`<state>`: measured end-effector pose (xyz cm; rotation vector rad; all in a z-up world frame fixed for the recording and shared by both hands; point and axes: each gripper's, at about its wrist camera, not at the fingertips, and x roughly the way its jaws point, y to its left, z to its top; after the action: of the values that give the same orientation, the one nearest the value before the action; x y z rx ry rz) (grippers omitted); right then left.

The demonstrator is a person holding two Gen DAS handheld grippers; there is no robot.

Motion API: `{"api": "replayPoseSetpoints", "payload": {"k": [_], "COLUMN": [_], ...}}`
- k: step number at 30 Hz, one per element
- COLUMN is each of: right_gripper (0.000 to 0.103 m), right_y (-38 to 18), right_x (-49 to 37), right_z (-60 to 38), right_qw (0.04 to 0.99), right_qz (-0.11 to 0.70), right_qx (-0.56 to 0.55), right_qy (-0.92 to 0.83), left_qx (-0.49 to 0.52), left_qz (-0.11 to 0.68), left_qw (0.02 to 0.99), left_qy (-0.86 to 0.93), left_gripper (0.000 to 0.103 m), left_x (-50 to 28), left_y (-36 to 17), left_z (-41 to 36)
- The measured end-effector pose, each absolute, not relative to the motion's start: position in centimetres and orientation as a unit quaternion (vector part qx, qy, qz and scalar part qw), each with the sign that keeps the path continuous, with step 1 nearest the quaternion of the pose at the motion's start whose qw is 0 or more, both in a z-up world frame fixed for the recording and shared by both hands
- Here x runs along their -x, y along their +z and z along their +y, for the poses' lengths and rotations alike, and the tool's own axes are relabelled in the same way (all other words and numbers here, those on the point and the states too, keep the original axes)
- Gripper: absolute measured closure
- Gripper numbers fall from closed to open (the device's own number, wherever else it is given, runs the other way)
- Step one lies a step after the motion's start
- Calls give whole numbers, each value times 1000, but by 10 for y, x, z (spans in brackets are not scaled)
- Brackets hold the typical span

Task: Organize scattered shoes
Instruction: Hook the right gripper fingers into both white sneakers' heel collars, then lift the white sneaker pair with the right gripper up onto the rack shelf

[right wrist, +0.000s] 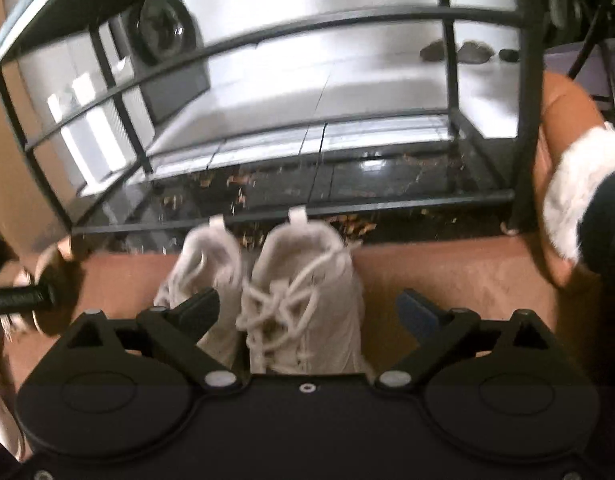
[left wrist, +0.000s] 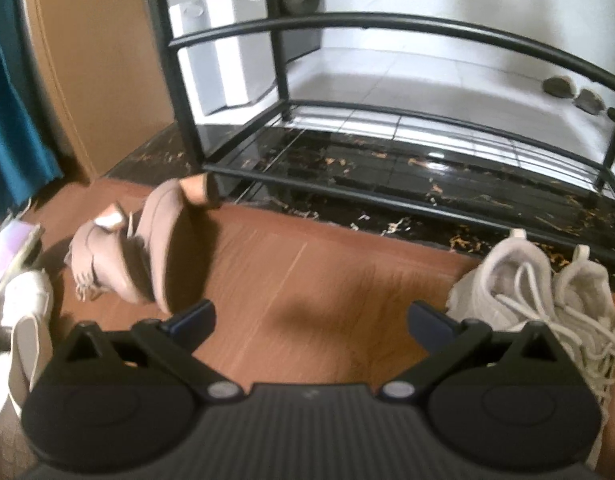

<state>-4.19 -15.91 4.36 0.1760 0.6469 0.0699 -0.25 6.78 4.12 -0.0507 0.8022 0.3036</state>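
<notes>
We noted the right tongs spread wide and empty, straddling the right-hand shoe of the white sneaker pair. That shoe lay directly ahead, between the fingers, its long axis running along the line of the tongs, heel tab toward the shoe rack and toe hidden under the body of the tool. The left finger sat in front of the pair's other shoe, so we judged a squeeze would close across the width of 1 shoe. The right hand was the nearer one by far.

The left tongs were likewise spread and held nothing, with only bare floor between the fingers. From that wrist view the sneakers lay off to the right, and the pink heeled shoes lay tipped over on the left, short of the rack's left post.

No surface here; everything sat on a reddish-brown wood floor. The rack stood beyond it on dark marbled tile, its bottom wire shelf bare. A fur-trimmed slipper lay beside the rack's right post. Both views were motion-blurred.
</notes>
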Motion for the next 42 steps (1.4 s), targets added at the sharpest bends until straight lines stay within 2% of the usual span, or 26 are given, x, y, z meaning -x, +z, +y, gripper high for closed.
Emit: {"api": "replayPoseSetpoints", "payload": {"k": [2, 4, 5, 9, 13, 15, 16, 18, 21, 22, 24, 27, 28, 29, 35, 38, 42], "right_gripper": [14, 37, 39, 36, 35, 39, 46, 45, 35, 32, 37, 51, 60, 62, 58, 55, 57], "right_y": [44, 43, 42, 31, 22, 22, 23, 37, 57, 58, 55, 34, 25, 17, -16, -27, -32], "right_x": [38, 30, 25, 3, -18, -24, -24, -20, -6, -7, -13, -23, -29, -34, -65, -74, -79], "right_z": [-159, -157, -155, -146, -127, -120, -118, -114, -113, -112, -106, -94, -92, -90, -81, -82, -74], "right_qw": [946, 947, 946, 934, 933, 936, 938, 960, 979, 977, 966, 951, 944, 937, 912, 906, 908], "right_qz": [308, 298, 300, 326, 340, 336, 331, 270, 191, 199, 238, 299, 321, 342, 409, 422, 418], "right_qx": [-92, -102, -106, -122, -84, -71, -67, -59, -58, -57, -52, -38, -41, -43, -27, -30, 1], "right_qy": [47, 67, 69, 78, 81, 81, 78, 49, 32, 50, 87, 68, 62, 56, 17, 13, 17], "left_qx": [34, 43, 48, 68, 92, 98, 102, 110, 120, 121, 119, 111, 111, 113, 121, 115, 109], "left_qz": [388, 388, 389, 391, 397, 399, 401, 407, 409, 409, 411, 413, 413, 412, 421, 419, 420], "left_qw": [909, 909, 909, 907, 902, 900, 899, 896, 893, 893, 893, 894, 894, 893, 887, 889, 889], "left_qy": [146, 143, 142, 140, 141, 142, 142, 143, 145, 145, 143, 138, 138, 139, 144, 142, 143], "left_gripper": [1, 1, 1, 1, 1, 1, 1, 1, 1, 1, 1, 1, 1, 1, 1, 1, 1], "left_x": [3, 3, 3, 0, -6, -8, -10, -13, -18, -19, -21, -21, -21, -21, -25, -26, -28], "left_y": [42, 41, 40, 36, 29, 25, 23, 18, 15, 13, 11, 9, 9, 8, 5, 5, 1], "left_z": [70, 72, 75, 81, 87, 89, 90, 92, 96, 95, 94, 91, 91, 92, 96, 94, 93]}}
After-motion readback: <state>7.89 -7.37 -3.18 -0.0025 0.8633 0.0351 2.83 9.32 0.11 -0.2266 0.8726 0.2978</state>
